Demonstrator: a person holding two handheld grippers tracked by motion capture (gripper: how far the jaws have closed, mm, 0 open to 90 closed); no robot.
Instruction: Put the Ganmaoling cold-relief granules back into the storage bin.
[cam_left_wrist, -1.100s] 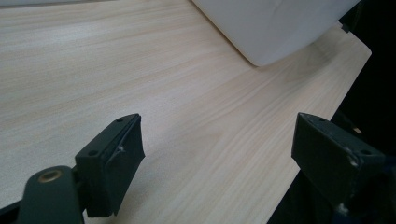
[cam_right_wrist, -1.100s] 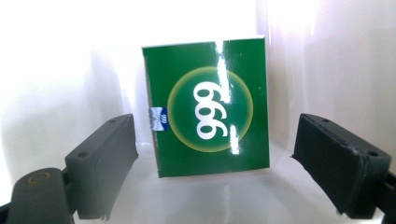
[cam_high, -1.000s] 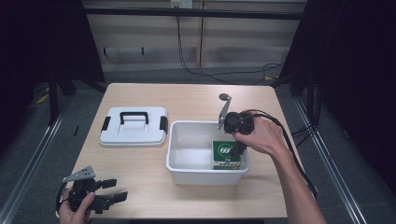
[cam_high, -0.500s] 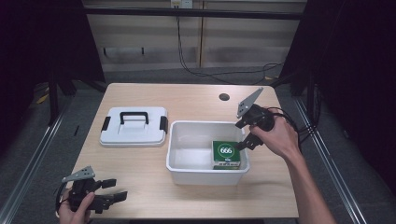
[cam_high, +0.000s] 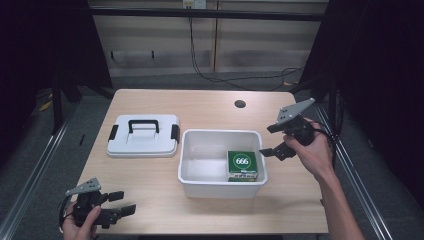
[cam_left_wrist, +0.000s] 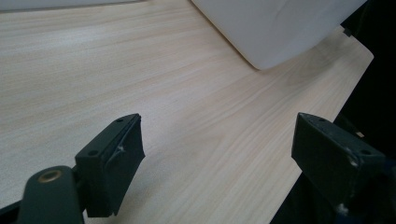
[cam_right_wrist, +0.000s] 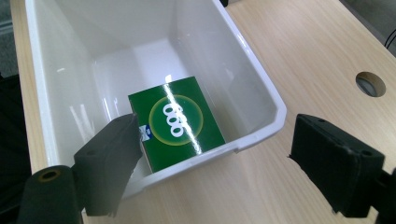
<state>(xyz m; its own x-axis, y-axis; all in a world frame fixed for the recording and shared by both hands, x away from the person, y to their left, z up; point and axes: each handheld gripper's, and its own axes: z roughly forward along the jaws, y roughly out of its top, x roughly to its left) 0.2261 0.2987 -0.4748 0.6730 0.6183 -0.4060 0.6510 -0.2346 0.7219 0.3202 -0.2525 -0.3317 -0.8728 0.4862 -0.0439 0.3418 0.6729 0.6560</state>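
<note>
The green box (cam_high: 242, 165) marked 666 lies flat on the floor of the white plastic bin (cam_high: 200, 182), in the bin's right-hand end, with its printed face up. In the right gripper view it sits against the bin's near short wall, its label catching a streak of glare.

Nearest the person, at the table's front left corner, the left gripper (cam_high: 122, 202) rests low over the wooden table (cam_high: 150, 175) in the person's left hand (cam_high: 80, 225) — its jaws stand wide apart with nothing between them, and the left gripper view shows only bare wood grain in the gap, with a corner of the bin beyond.

Farther in, at the right edge of the bin, the right gripper (cam_high: 270, 140) is held up in the person's right hand (cam_high: 312, 152), just beside the bin's rim and above the table. Its jaws are spread wide and empty — in its own view one jaw hangs over the bin near the box, the other over the table outside the rim, neither touching the box.

Beyond the bin to the left, the white lid (cam_high: 142, 135) with a black handle and black side clips lies flat on the table, just apart from the bin. At the far edge, a round cable hole (cam_high: 240, 104) sits in the tabletop.
</note>
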